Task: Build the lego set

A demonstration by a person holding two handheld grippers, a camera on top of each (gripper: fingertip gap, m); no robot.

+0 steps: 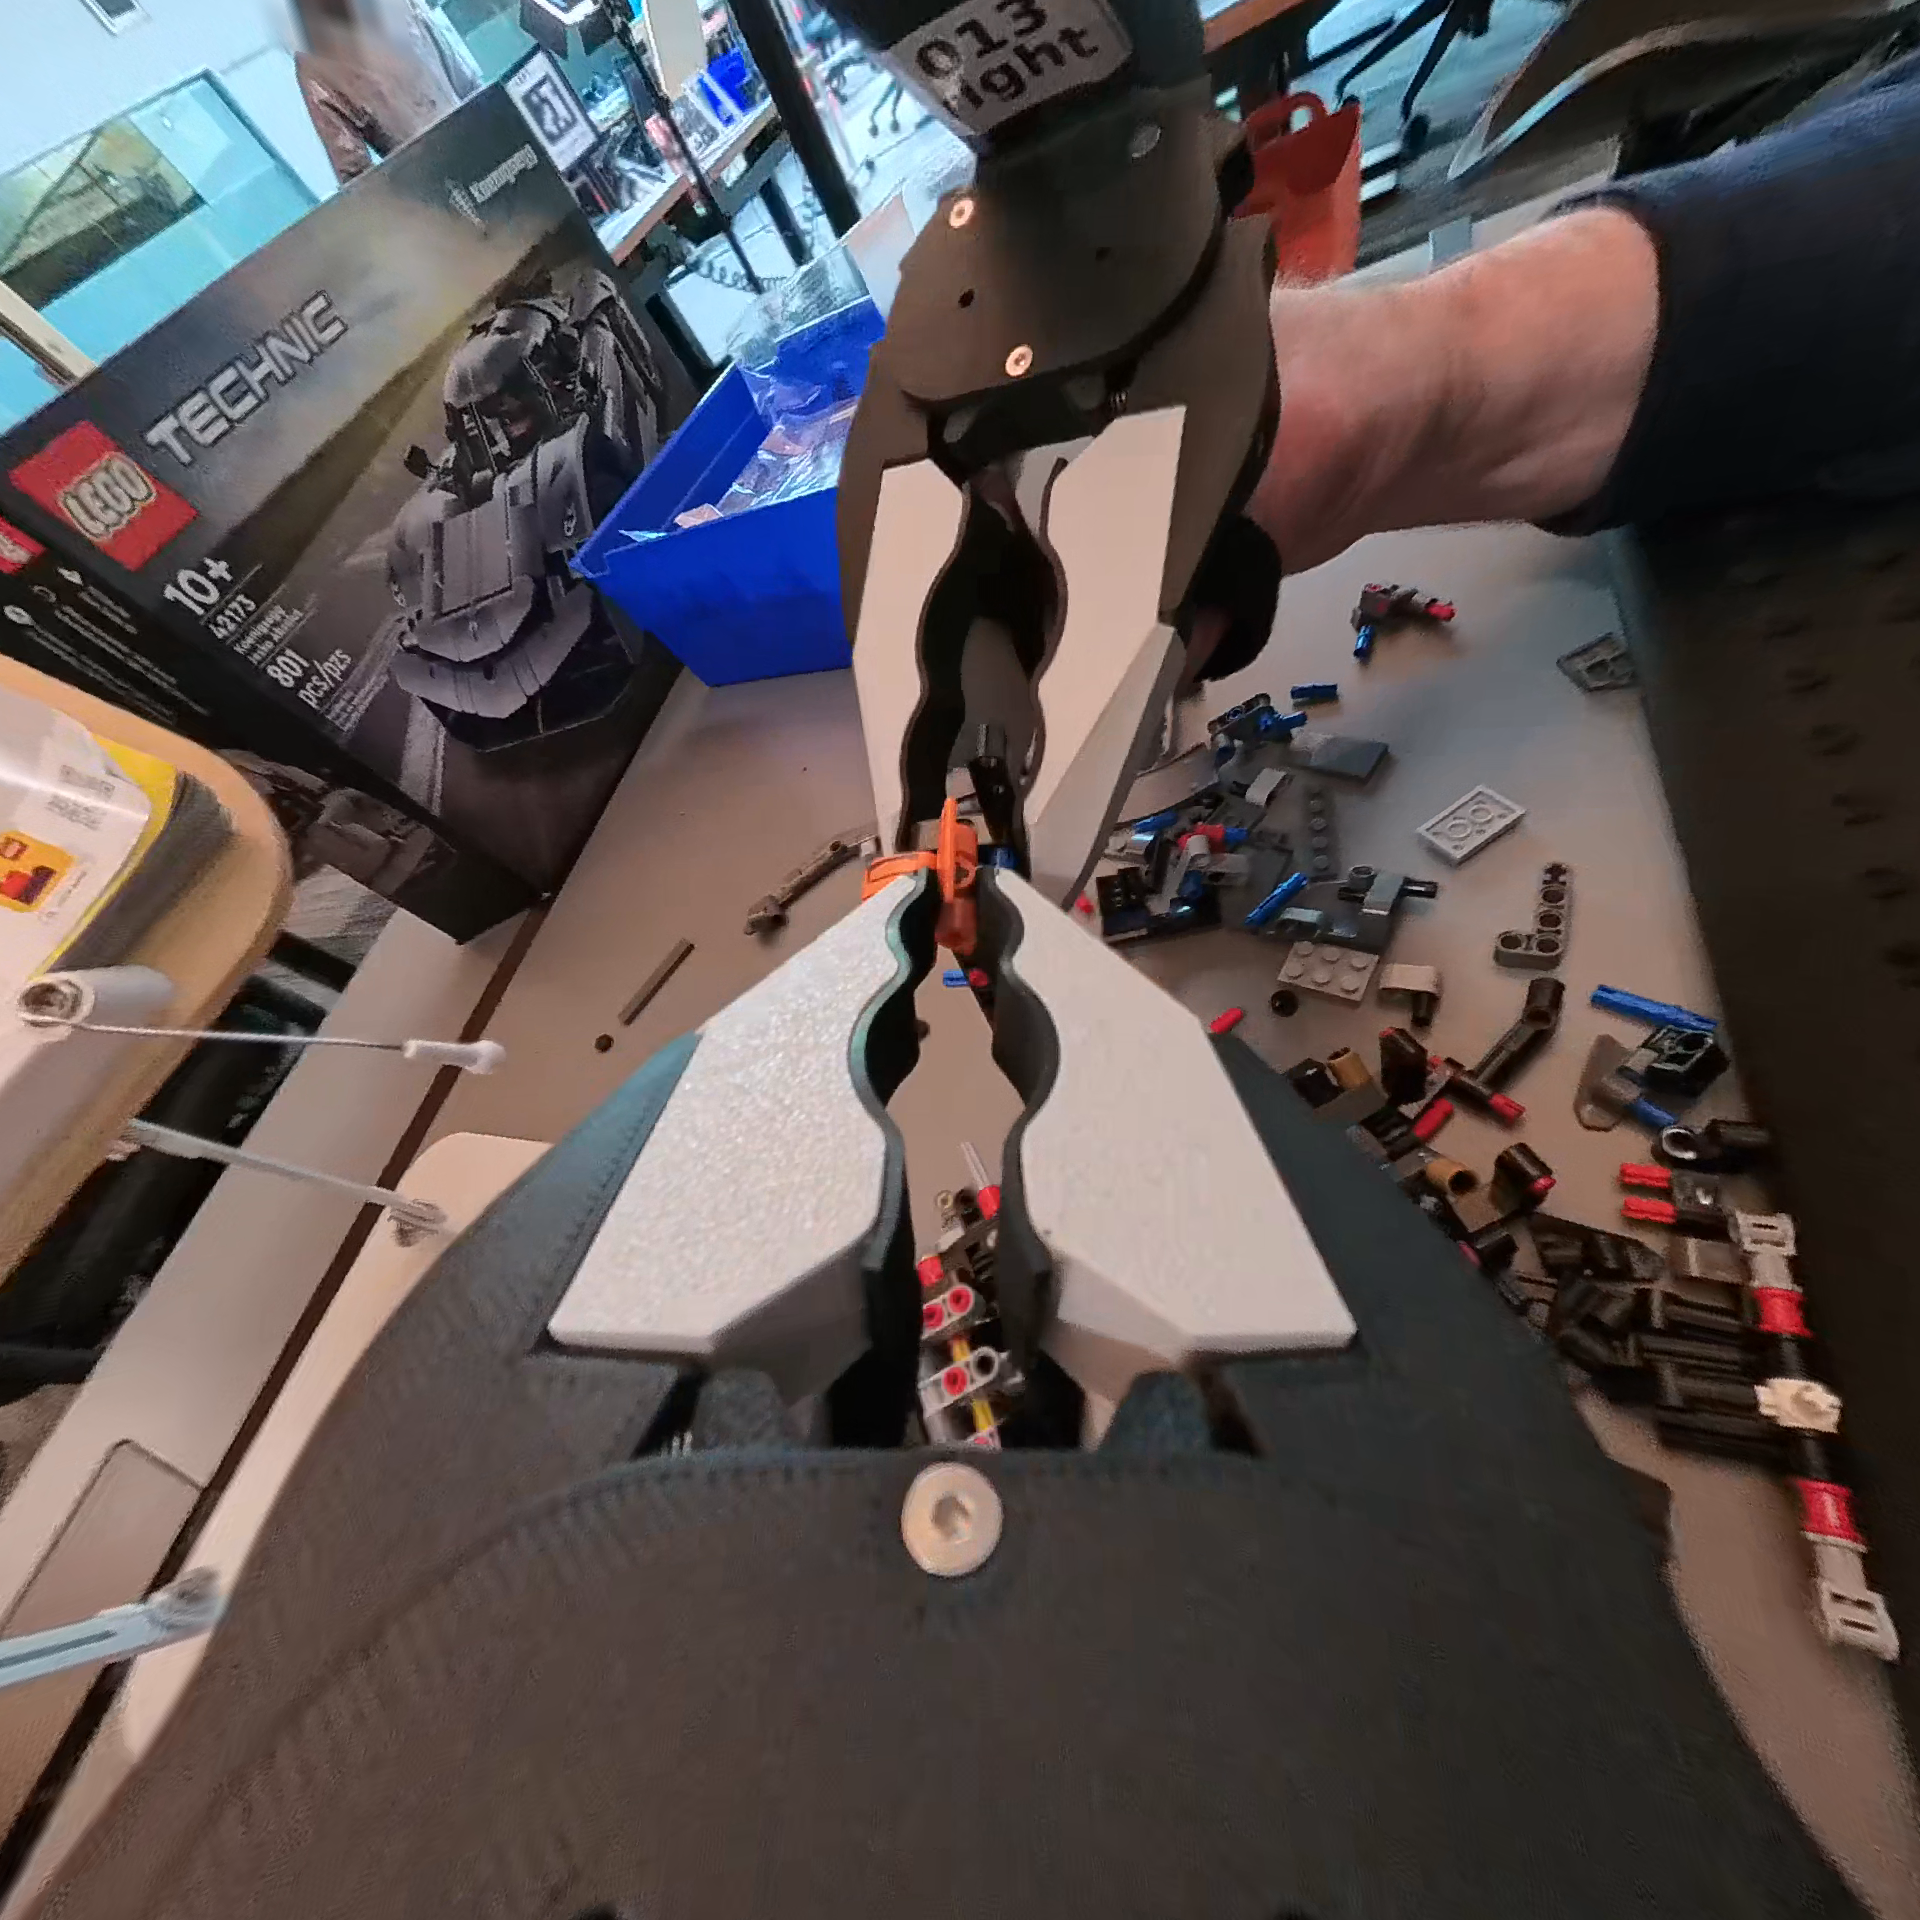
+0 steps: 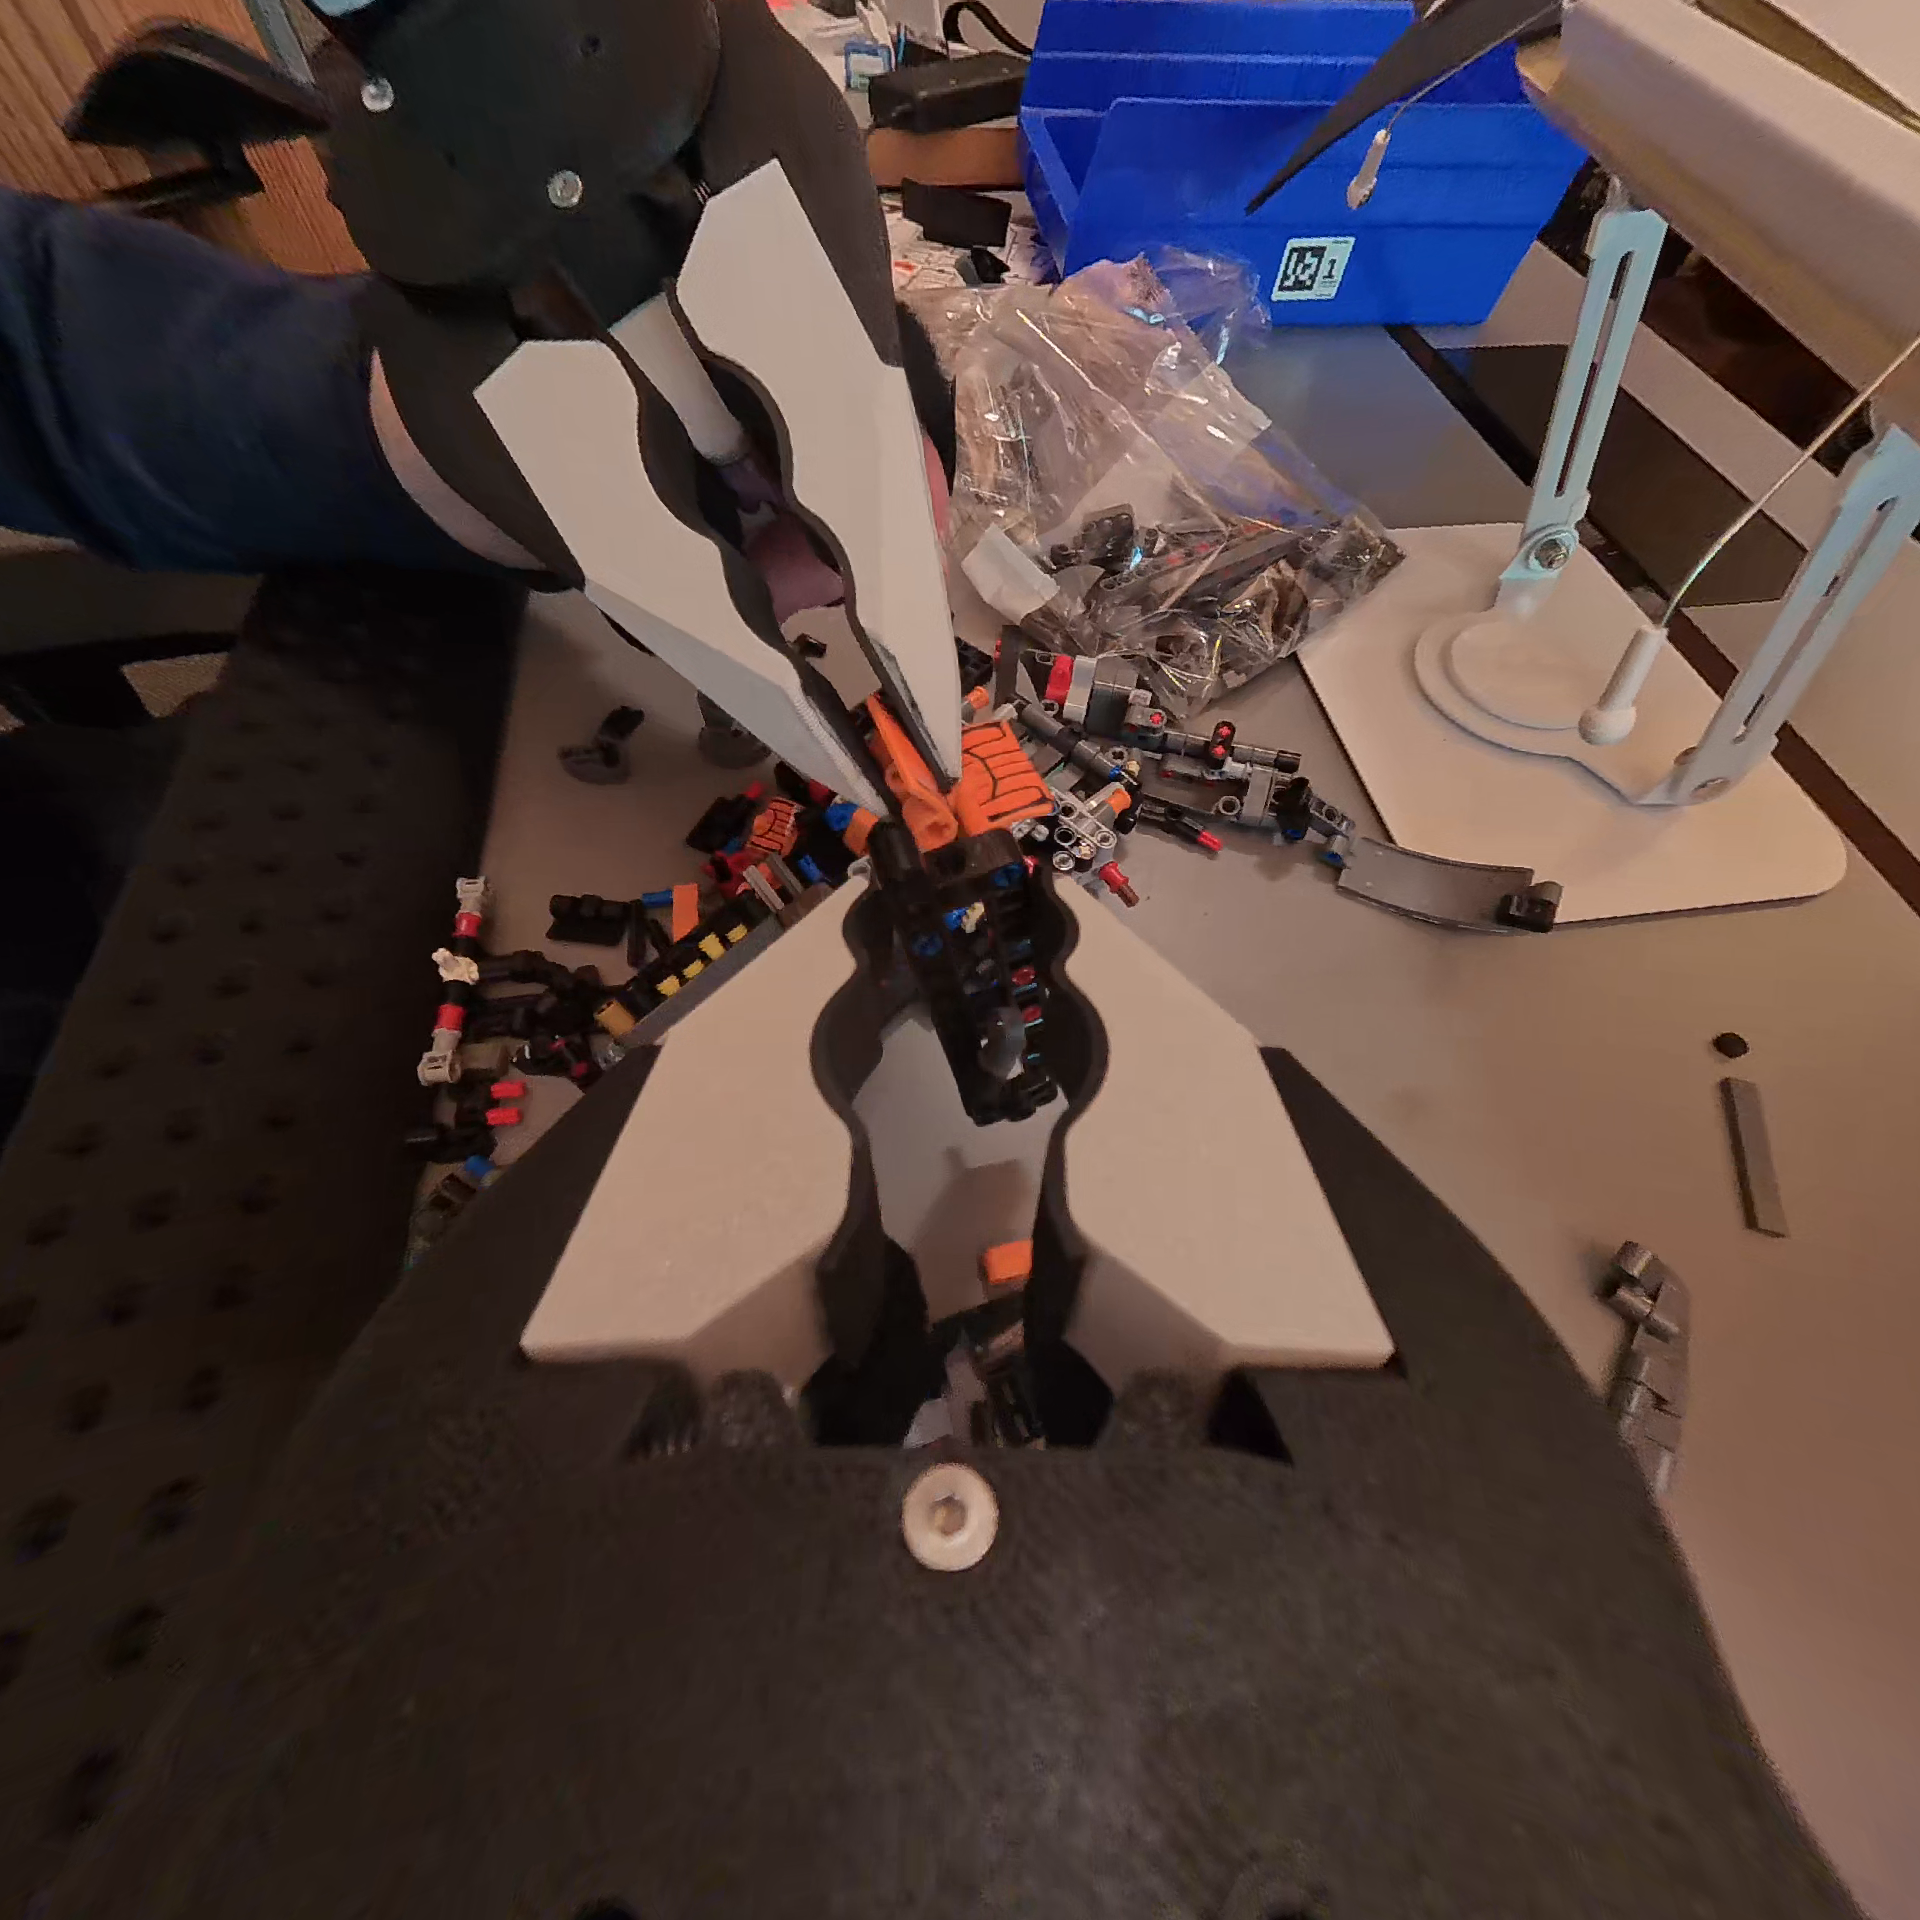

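Only the left wrist view shows the lego box point(image 1: 312, 499) standing at the far left of the desk point(image 1: 665, 831); only the right wrist view shows the clear bag of parts point(image 2: 1132, 499) and white stand point(image 2: 1621, 665). Tip to tip above the loose pieces point(image 2: 644, 935), the left hand-held gripper point(image 1: 954, 894) clamps an orange piece point(image 1: 954, 883), while the right hand-held gripper point(image 2: 961, 883) clamps a black assembly point(image 2: 982, 987).

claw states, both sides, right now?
Left claw: shut on orange piece.
Right claw: shut on black beam assembly.
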